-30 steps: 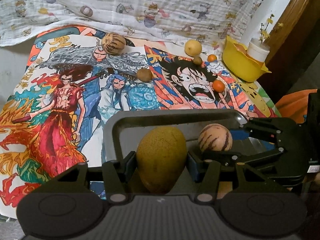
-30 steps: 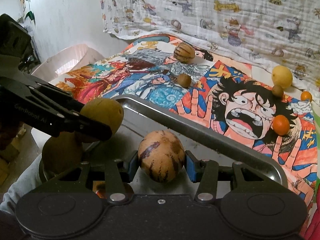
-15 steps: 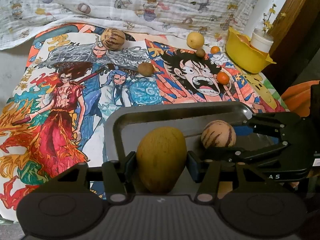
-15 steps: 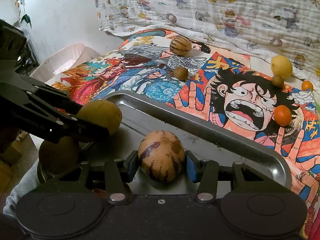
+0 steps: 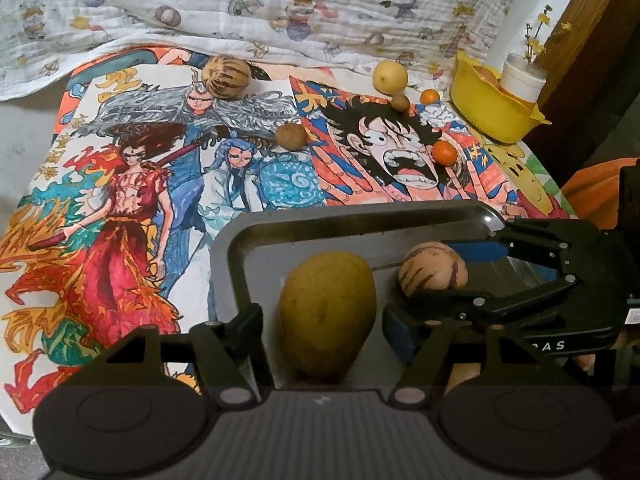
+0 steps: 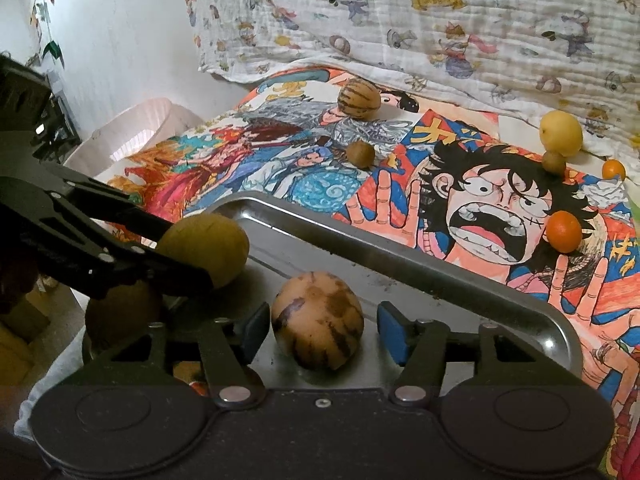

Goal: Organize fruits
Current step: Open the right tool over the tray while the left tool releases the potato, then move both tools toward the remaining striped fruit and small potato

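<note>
While both jaws opening, left gripper [image 5: 326, 320] frees mango [image 5: 327, 316], right gripper [image 6: 320, 330] frees striped melon [image 6: 318, 320] on tray [image 6: 400, 256].

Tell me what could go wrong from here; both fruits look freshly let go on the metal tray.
With both tongs opening, the yellow fruit stands tall and may topple. The striped fruit is round and could roll across the tray. The left tongs and right tongs sit close, so withdrawing might knock either fruit.
</note>
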`<action>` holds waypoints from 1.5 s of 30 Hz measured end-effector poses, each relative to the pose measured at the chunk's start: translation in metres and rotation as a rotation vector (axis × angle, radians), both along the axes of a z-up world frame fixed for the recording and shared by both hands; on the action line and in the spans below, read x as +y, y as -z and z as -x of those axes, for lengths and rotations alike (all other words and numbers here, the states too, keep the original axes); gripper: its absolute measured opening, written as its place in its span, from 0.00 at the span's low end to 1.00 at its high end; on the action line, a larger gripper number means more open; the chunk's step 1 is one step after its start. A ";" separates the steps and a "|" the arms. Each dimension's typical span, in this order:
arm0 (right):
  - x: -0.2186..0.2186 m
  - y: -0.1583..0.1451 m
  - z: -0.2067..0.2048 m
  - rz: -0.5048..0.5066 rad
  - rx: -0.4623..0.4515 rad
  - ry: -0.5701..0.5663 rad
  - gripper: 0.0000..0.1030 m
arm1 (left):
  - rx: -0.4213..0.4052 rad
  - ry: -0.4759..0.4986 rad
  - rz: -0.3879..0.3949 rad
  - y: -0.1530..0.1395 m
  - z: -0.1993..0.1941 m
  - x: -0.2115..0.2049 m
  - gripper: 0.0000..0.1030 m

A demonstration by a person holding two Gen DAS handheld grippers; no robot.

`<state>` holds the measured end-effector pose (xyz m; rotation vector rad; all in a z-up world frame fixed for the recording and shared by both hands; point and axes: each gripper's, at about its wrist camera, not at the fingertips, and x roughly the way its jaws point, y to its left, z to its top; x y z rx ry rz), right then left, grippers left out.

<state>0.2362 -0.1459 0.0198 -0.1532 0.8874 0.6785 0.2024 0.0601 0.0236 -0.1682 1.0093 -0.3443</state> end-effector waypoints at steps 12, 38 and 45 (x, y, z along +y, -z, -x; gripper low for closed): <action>-0.014 -0.032 0.027 0.010 -0.060 -0.039 0.98 | -0.051 0.022 -0.032 -0.027 0.032 0.011 0.98; -0.037 -0.034 0.052 0.208 -0.135 0.011 0.99 | -0.009 -0.009 -0.177 -0.024 0.073 0.031 0.99; -0.039 -0.034 0.037 0.223 -0.155 0.031 0.99 | -0.013 -0.028 -0.208 -0.026 0.065 0.033 0.99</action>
